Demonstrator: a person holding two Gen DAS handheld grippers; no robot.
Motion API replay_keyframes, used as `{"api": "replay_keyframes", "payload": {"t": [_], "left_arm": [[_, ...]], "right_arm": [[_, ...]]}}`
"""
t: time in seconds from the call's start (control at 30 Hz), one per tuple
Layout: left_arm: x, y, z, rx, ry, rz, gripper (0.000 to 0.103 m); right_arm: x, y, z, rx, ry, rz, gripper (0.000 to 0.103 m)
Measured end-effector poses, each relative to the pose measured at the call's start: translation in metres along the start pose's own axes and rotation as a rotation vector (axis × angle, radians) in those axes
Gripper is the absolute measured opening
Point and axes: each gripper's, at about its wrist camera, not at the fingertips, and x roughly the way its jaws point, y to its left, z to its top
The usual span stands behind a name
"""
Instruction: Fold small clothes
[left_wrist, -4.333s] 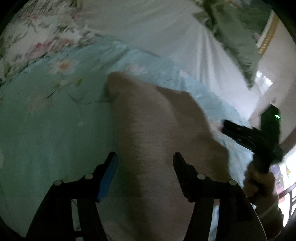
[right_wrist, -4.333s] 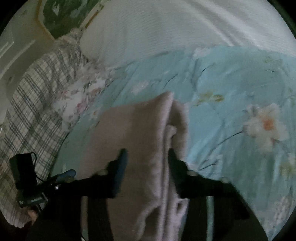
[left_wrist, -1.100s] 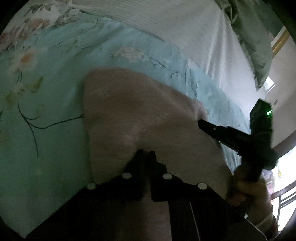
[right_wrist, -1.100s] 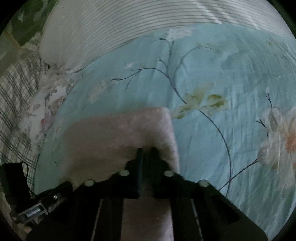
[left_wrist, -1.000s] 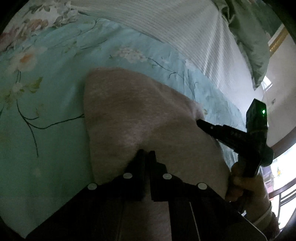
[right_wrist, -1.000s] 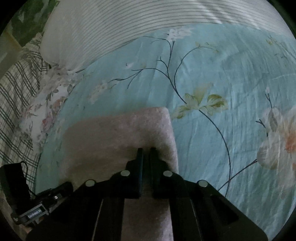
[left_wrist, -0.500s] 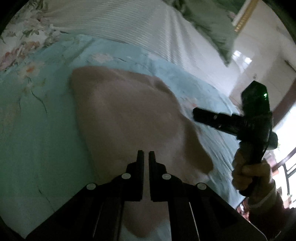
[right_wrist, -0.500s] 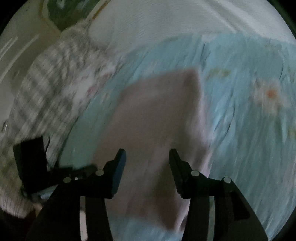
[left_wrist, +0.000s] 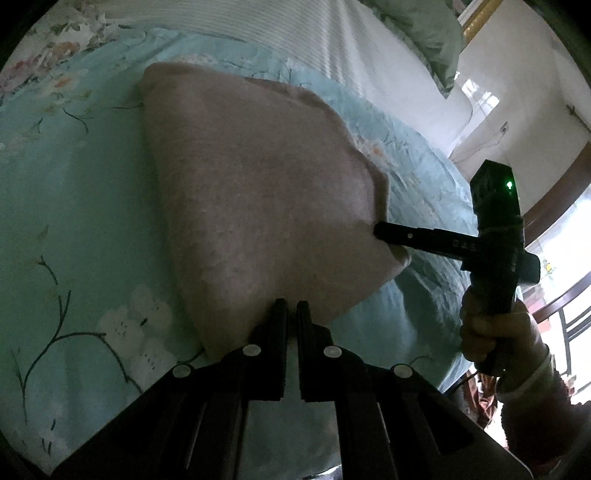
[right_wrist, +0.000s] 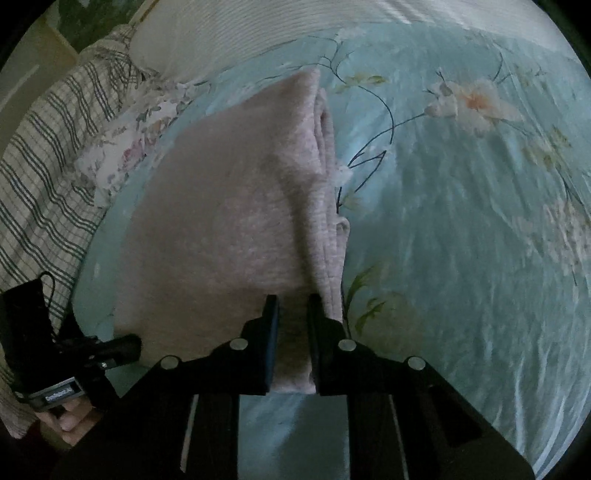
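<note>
A: Close to us, our left gripper (left_wrist: 291, 314) is pinched almost shut on the near edge of the pink cloth (left_wrist: 258, 184). Our right gripper (right_wrist: 291, 306) is a little open, with the cloth's right near corner sitting between its fingers.

B: Is the right one holding tight?

A: We cannot tell. It should squeeze first. Then we lift both sides together, so the edge stays straight.

B: Where is the cloth?

A: It lies on the blue flower sheet (right_wrist: 461, 221), and it reaches away toward the striped pillow (right_wrist: 240, 29) at the far end.
</note>
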Motion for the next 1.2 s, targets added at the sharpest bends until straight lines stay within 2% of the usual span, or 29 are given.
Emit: {"api": "replay_keyframes", "payload": {"t": [0.1,0.23,0.37,0.57,0.6,0.63,0.7,0.73,0.8,0.83,0.93,1.0,1.07,1.13,1.2], "left_arm": [[0.005,0.003,0.001,-0.016,0.010,0.002,0.003],[-0.011,-0.002,0.000,-0.008,-0.009,0.014,0.004],[0.001,0.002,-0.004,-0.014,0.034,0.048,0.003],[-0.004,0.001,-0.006,-0.042,0.026,0.050,0.004],[-0.007,0.004,-0.009,-0.044,0.026,0.051,0.004],[-0.009,0.005,-0.011,-0.049,0.023,0.058,0.004],[-0.016,0.004,-0.014,-0.058,0.006,0.070,0.004],[-0.020,0.003,-0.016,-0.060,-0.005,0.079,0.005],[-0.024,0.000,-0.021,-0.059,-0.023,0.096,0.011],[-0.029,-0.001,-0.023,-0.058,-0.032,0.103,0.017],[-0.040,-0.003,-0.029,-0.052,-0.061,0.168,0.060],[-0.049,-0.003,-0.034,-0.046,-0.086,0.198,0.063],[-0.053,-0.002,-0.038,-0.050,-0.077,0.209,0.070],[-0.056,-0.002,-0.044,-0.054,-0.072,0.235,0.072],[-0.055,-0.003,-0.051,-0.043,-0.059,0.275,0.075]], "right_arm": [[-0.001,0.003,-0.001,0.000,-0.011,-0.006,0.015],[-0.008,0.006,-0.005,-0.007,-0.018,-0.039,0.015],[-0.007,0.002,-0.006,0.035,-0.031,-0.023,0.015],[-0.022,0.008,-0.014,0.053,-0.048,-0.029,0.019],[-0.026,0.009,-0.016,0.057,-0.051,-0.033,0.022],[-0.028,0.010,-0.018,0.061,-0.054,-0.036,0.034],[-0.036,0.011,-0.022,0.066,-0.061,-0.043,0.051],[-0.040,0.012,-0.025,0.063,-0.070,-0.040,0.052],[-0.047,0.017,-0.031,0.058,-0.080,-0.037,0.052],[-0.050,0.018,-0.034,0.055,-0.082,-0.035,0.052],[-0.058,0.025,-0.045,0.052,-0.086,-0.033,0.052],[-0.062,0.028,-0.052,0.046,-0.087,-0.031,0.052],[-0.064,0.032,-0.059,0.041,-0.082,-0.029,0.056],[-0.065,0.036,-0.068,0.029,-0.072,-0.034,0.067],[-0.064,0.042,-0.077,0.008,-0.058,-0.040,0.072]]}}
